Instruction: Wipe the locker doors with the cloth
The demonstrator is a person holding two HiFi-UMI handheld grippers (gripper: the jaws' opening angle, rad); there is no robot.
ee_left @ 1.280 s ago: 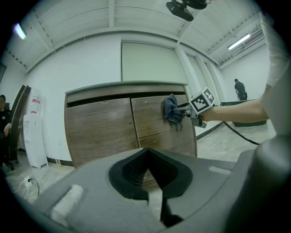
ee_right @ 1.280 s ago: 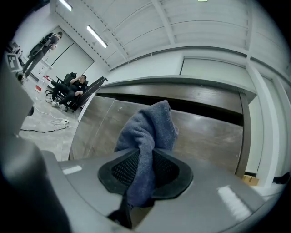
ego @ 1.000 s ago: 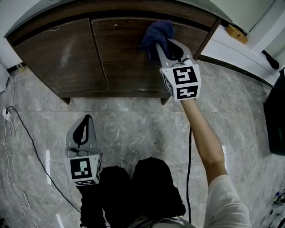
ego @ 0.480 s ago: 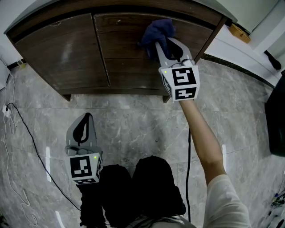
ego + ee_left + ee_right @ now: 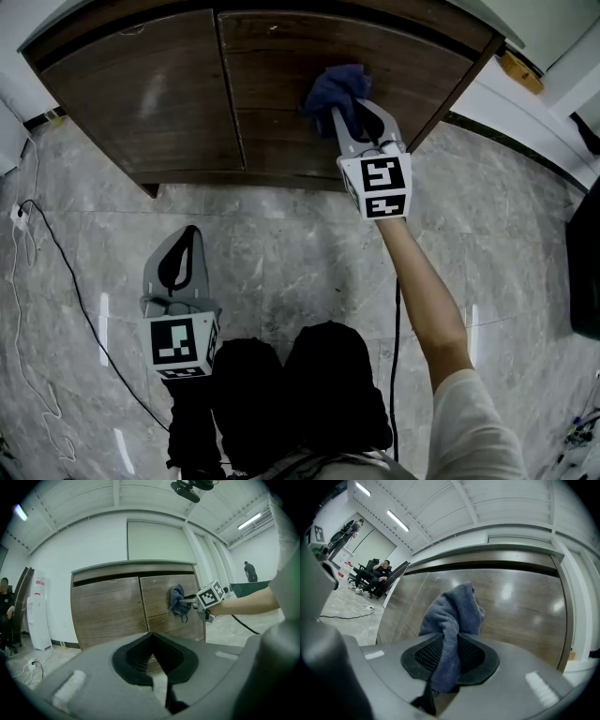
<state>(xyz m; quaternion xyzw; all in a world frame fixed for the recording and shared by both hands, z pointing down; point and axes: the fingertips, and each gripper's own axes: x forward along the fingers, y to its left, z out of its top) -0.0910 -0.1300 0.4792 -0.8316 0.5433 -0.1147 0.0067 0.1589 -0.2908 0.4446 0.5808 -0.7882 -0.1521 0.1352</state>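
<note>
The brown wooden locker has a left door (image 5: 141,94) and a right door (image 5: 281,103). A blue cloth (image 5: 337,86) is pressed against the right door, about halfway down, and my right gripper (image 5: 349,105) is shut on it. In the right gripper view the cloth (image 5: 452,613) bunches up out of the shut right gripper (image 5: 449,641) against the glossy door (image 5: 520,606). My left gripper (image 5: 185,236) hangs low over the marble floor, away from the locker, shut with nothing in it. The left gripper view shows its closed left gripper (image 5: 151,639) and the cloth (image 5: 177,603) beyond.
A thin black cable (image 5: 56,281) runs across the floor at the left from a plug (image 5: 17,214). Another cable (image 5: 397,356) hangs beside the right arm. The person's dark legs (image 5: 300,394) fill the bottom. A white water dispenser (image 5: 37,616) stands left of the locker.
The right gripper has slid the cloth lower on the right door and slightly toward the seam between the doors. The left gripper has stayed where it was, shut.
</note>
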